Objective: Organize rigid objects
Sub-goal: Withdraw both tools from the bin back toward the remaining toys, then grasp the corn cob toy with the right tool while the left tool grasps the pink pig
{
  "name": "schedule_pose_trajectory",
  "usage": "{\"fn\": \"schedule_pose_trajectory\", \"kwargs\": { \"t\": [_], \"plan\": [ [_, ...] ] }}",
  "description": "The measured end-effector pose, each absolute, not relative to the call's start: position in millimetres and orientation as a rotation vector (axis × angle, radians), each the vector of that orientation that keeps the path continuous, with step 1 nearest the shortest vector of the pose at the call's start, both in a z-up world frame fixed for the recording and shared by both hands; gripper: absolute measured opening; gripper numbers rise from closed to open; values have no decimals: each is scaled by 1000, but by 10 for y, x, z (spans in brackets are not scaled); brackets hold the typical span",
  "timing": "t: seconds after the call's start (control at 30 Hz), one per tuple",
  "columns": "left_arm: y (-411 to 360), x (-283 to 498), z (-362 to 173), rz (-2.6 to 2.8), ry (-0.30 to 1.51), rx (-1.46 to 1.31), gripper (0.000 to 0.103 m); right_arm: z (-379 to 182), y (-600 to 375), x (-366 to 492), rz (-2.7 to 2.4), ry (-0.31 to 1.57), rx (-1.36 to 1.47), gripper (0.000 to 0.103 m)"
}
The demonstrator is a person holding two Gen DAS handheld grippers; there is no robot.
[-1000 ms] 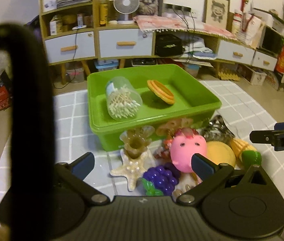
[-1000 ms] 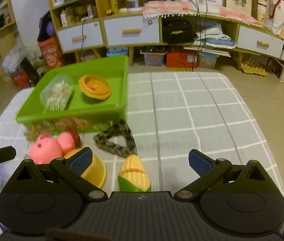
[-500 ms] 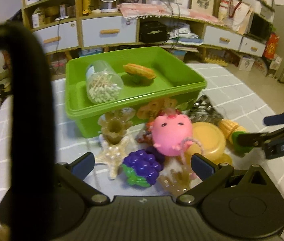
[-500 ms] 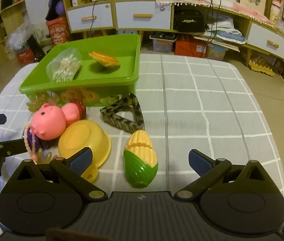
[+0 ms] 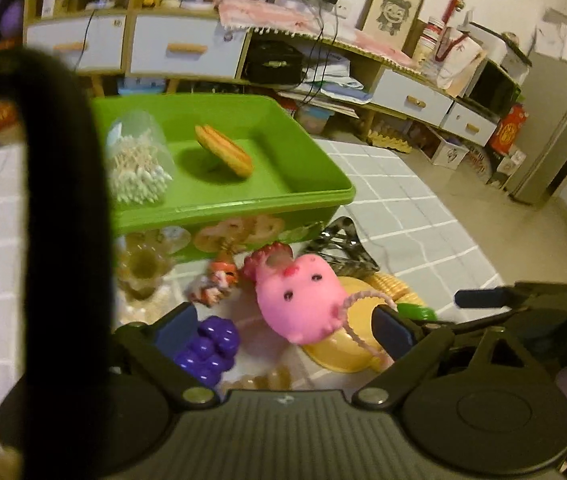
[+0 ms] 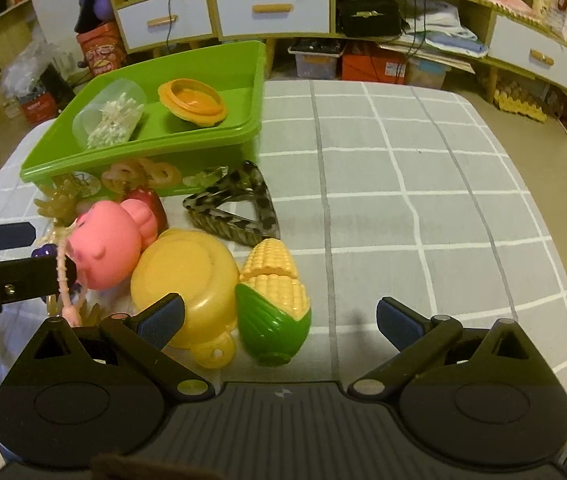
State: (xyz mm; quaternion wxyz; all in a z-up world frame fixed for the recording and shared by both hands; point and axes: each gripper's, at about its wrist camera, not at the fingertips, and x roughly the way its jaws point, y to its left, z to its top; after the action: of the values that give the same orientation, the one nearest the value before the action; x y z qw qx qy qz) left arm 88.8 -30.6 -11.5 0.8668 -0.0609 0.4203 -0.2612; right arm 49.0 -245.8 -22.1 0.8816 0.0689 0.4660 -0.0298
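Clearly my left tool [image 5: 287, 328], closing but gripping nothing, could snag the pink pig toy's [image 5: 301, 300] cord [image 5: 357, 322] and drag the purple grapes [image 5: 209, 346].

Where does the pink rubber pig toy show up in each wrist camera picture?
Left wrist view: the pink rubber pig toy sits low, just right of centre, between the left gripper's fingers.
Right wrist view: the pig lies at middle left.
Shared landmark: the green plastic bin just behind it.
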Motion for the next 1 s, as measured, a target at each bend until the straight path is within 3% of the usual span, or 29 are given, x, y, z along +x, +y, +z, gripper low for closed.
{"fn": "schedule_pose_trajectory", "kwargs": {
  "t": [0.27,0.5,0.63,0.83,1.0],
  "plan": [
    [-385,1077,-242,-563,995,-329,57,-287,-2592,511,-70,994,240,95],
    [-447,1177,-308,-519,1022,-418,56,-313,-2734,502,-62,1018,367,73],
    [-512,1222,-360,-501,1039,-443,55,-358,-2765,508,-71,1032,380,71],
    [-565,1248,-420,-470,1037,-427,36,-362,-2723,511,-65,1025,346,64],
    [-584,1215,-390,-462,1019,-386,35,-335,-2712,514,-50,1022,336,48]
  ]
}}
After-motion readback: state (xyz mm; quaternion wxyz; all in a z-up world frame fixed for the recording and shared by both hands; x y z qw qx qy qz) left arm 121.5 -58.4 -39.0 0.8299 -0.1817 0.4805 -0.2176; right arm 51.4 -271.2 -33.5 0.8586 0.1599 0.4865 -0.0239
